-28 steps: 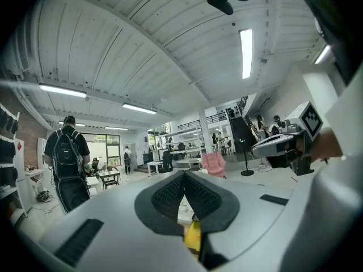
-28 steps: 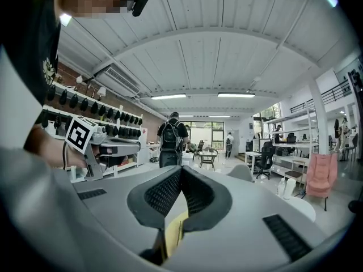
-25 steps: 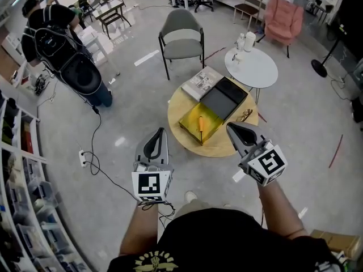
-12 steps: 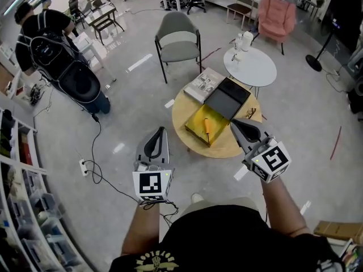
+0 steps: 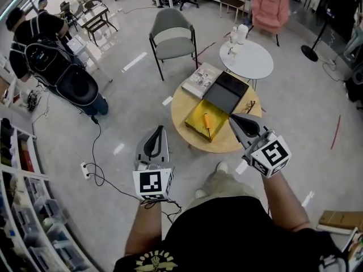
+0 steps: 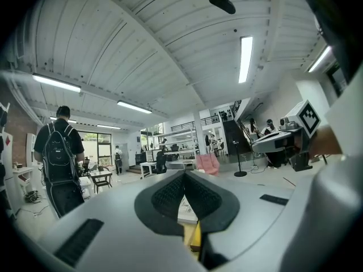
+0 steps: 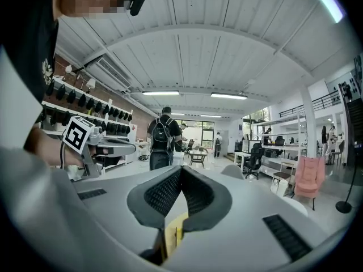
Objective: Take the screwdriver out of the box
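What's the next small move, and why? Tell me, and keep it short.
Probably ease the right gripper forward over the open yellow box toward the orange screwdriver lying inside. Its jaws are shut and hold nothing. In the head view its tip shows just beside the box, nearer than the left gripper, so it seems the better placed of the two.

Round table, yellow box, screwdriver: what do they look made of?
Round table: probably wood or wood veneer, judging by the pale tan, matte top with no glare.
Box: matte yellow inside, perhaps card or foam lining; too small to tell.
Screwdriver: orange handle, likely plastic; thin shaft, presumably metal.
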A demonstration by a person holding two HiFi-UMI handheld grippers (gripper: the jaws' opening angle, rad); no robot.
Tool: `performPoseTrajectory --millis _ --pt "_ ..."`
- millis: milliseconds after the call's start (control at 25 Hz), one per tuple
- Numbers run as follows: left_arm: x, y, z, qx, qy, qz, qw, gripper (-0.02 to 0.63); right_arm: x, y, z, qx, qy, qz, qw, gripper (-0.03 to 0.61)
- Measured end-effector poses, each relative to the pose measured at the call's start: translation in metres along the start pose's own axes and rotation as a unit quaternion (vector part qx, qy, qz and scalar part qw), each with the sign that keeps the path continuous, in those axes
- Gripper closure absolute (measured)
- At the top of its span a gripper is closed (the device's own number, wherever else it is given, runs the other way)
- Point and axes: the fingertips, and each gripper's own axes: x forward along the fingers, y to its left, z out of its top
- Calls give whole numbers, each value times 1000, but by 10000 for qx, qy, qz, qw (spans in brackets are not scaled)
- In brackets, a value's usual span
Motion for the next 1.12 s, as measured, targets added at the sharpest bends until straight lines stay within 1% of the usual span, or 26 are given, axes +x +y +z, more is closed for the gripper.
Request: performPoseTrajectory --millis 160,240,480,760,960,1120 --pt "-2 8 -6 -48 58 114 9999 600 7 0 -3 -17 -86 73 9999 563" --pt "-3 12 -8 -50 67 170 9998 600 11 2 -5 -21 -11 138 9999 563" --pt "15 17 -8 -68 76 285 9995 600 28 -10 -5 11 -47 248 9997 563" --pt "46 17 -13 31 163 164 9997 600 54 -33 -21 137 133 291 9994 563" --pt "69 15 -16 90 241 177 9995 600 68 -52 -35 309 356 337 9983 563" --pt "83 12 -31 11 352 93 9993 600 84 -65 -50 409 513 318 9973 563"
